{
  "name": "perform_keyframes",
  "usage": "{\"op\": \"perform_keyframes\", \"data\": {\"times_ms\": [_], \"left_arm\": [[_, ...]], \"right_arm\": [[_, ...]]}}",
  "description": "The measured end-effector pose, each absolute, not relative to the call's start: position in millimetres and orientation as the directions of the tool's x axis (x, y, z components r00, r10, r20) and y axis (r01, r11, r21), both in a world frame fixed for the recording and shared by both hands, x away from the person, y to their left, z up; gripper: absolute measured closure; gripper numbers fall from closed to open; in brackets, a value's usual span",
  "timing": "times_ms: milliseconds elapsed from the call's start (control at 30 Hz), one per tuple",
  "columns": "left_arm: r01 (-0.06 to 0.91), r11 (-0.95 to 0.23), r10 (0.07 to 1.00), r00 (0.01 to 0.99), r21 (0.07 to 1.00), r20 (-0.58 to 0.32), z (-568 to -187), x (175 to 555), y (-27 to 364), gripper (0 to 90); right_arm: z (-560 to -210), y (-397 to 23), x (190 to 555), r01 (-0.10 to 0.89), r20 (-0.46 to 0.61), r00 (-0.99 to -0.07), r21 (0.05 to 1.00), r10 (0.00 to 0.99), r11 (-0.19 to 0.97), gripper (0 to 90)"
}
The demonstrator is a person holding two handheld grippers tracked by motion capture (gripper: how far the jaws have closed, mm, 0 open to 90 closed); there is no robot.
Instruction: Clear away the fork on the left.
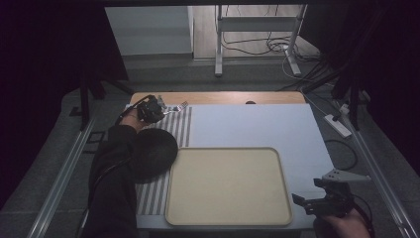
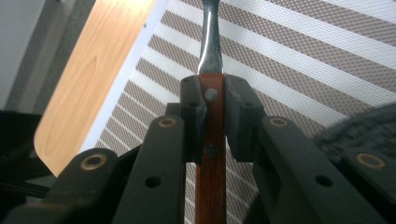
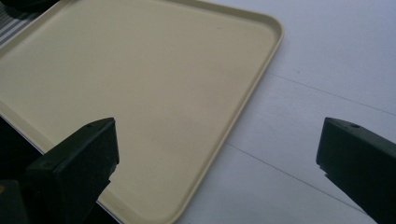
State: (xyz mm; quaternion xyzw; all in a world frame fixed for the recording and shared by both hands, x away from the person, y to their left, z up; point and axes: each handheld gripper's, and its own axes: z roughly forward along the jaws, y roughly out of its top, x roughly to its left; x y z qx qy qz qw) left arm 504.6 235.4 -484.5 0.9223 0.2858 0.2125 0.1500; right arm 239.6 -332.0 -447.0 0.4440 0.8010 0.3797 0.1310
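Hand-held gripper (image 2: 215,116) on the left clamps a fork's (image 1: 179,106) wooden handle above the striped placemat (image 1: 181,126) at the tabletop's (image 1: 247,121) far left; right hand-held gripper (image 3: 217,154) gapes wide beside the beige tray (image 3: 140,93).

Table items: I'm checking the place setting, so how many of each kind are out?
Fork: 1
Cream tray: 1
Striped placemat: 1
Dark round plate: 1
Total: 4
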Motion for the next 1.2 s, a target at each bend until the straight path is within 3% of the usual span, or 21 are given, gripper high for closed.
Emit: {"op": "perform_keyframes", "data": {"times_ms": [467, 1200], "left_arm": [[0.600, -0.606, 0.718, 0.695, 0.522, 0.035, -495, 468, 265, 77.9], [0.683, -0.482, 0.769, 0.630, 0.549, -0.109, -486, 405, 256, 77.9]], "right_arm": [[-447, -331, 240, 0.614, 0.120, -0.572, 0.719, 0.812, 0.326, 0.0], [-447, -331, 240, 0.613, 0.121, -0.573, 0.720, 0.810, 0.326, 0.0]]}}
